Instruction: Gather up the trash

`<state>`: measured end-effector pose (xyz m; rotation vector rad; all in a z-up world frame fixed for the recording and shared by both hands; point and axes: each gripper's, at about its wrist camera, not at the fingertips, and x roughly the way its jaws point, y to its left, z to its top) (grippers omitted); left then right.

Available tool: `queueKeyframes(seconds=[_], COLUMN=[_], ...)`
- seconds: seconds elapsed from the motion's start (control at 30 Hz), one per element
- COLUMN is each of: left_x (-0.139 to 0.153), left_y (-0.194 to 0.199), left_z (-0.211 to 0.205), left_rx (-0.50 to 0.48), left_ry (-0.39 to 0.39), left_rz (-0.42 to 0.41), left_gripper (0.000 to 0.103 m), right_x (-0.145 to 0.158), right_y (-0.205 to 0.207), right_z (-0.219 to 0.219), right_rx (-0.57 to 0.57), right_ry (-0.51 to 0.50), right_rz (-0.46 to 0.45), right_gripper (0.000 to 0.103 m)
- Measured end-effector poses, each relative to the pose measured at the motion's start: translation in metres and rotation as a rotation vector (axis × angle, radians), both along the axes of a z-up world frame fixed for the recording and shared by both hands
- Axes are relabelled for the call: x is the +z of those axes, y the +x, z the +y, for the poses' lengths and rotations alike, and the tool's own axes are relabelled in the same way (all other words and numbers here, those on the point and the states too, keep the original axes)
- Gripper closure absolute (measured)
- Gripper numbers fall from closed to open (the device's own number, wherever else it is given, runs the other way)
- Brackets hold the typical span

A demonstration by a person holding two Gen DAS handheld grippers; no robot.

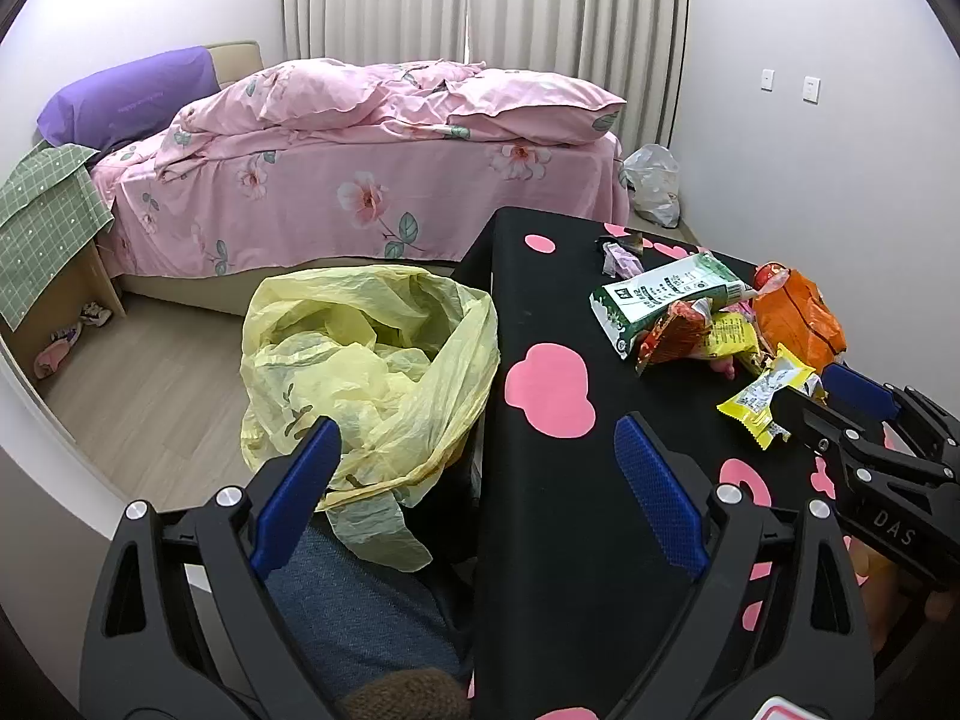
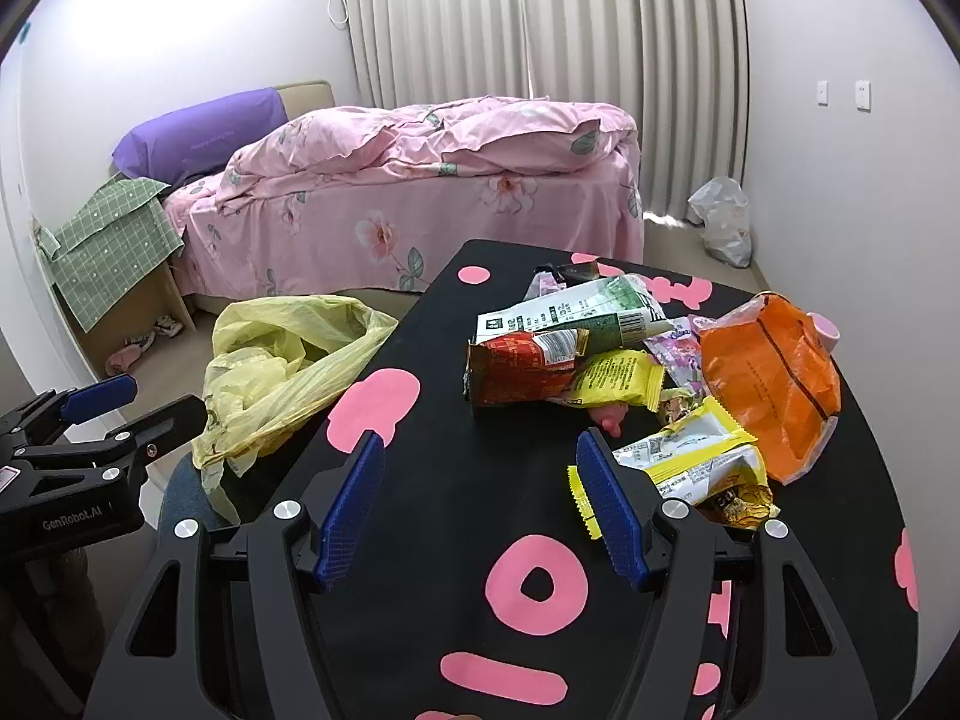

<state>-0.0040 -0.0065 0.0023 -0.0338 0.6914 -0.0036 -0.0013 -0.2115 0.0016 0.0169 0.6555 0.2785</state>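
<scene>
Here the right gripper [image 2: 480, 483] hangs just above the black table [image 2: 456, 480] with its blue pads spread apart and nothing between them. Its right-hand pad [image 2: 606, 504] sits just beside a yellow-and-white wrapper [image 2: 690, 456], whose serrated end pokes out next to the finger. Ahead lies the rest of the trash pile: a red packet [image 2: 522, 369], a yellow packet [image 2: 618, 381] touching it, a green-and-white carton [image 2: 570, 312] flattened on top, and an orange bag [image 2: 768, 378] to the right. A small pink thing [image 2: 609, 418] peeks out beneath the packets.

The left gripper [image 1: 474, 450] is spread wide too, holding nothing, and straddles the table's left edge. One pad [image 1: 300, 486] overlaps the yellow plastic bag [image 1: 372, 360], though contact cannot be judged. That bag stands open beside the table; only its own crumpled folds show inside.

Farther off, a bed [image 1: 360, 180] with pink floral bedding fills the background, and a white plastic bag [image 1: 654, 183] sits in the corner.
</scene>
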Motion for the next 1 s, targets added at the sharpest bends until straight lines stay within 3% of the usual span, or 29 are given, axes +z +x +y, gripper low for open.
queueKeyframes(seconds=[1.0], left_x=[0.0009], left_y=[-0.0008], left_z=[0.0086], left_rx=[0.008], left_ry=[-0.006], left_rz=[-0.003], left_gripper=[0.015], right_x=[-0.0012], right_y=[-0.0006], right_z=[0.0005], right_rx=[0.001], right_ry=[0.001], right_rz=[-0.001], right_gripper=[0.04])
